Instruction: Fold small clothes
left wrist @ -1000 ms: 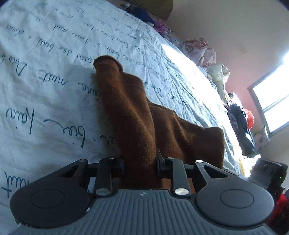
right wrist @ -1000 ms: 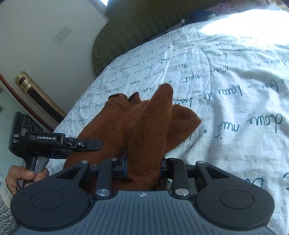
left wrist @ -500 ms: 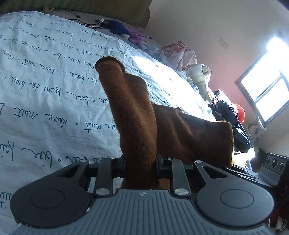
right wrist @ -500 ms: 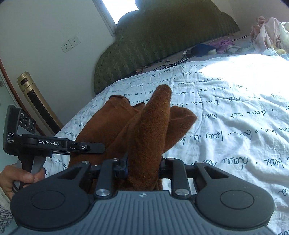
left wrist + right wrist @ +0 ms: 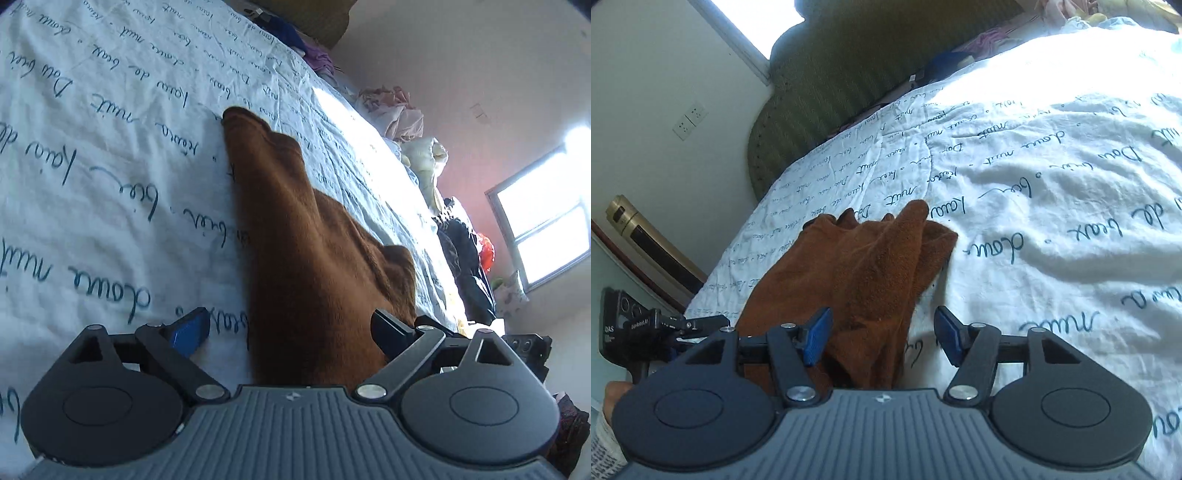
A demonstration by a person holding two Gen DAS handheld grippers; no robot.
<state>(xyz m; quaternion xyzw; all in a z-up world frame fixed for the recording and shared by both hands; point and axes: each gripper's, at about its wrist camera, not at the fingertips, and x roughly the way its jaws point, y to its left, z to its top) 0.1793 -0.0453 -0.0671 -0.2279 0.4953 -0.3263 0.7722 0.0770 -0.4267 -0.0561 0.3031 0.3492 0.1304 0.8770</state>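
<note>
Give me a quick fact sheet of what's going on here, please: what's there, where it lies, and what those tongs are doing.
item: brown cloth, bunched lengthwise
resting on: white bedspread with blue handwriting print
left tongs: open, fingers either side of the cloth's near end
right tongs: open, cloth lying between the blue pads
grip: neither pair is pinching the cloth
background: green headboard, pile of clothes at the far edge of the bed

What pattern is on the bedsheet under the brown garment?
White bedsheet with dark teal handwritten script, clearest in the right wrist view.
</note>
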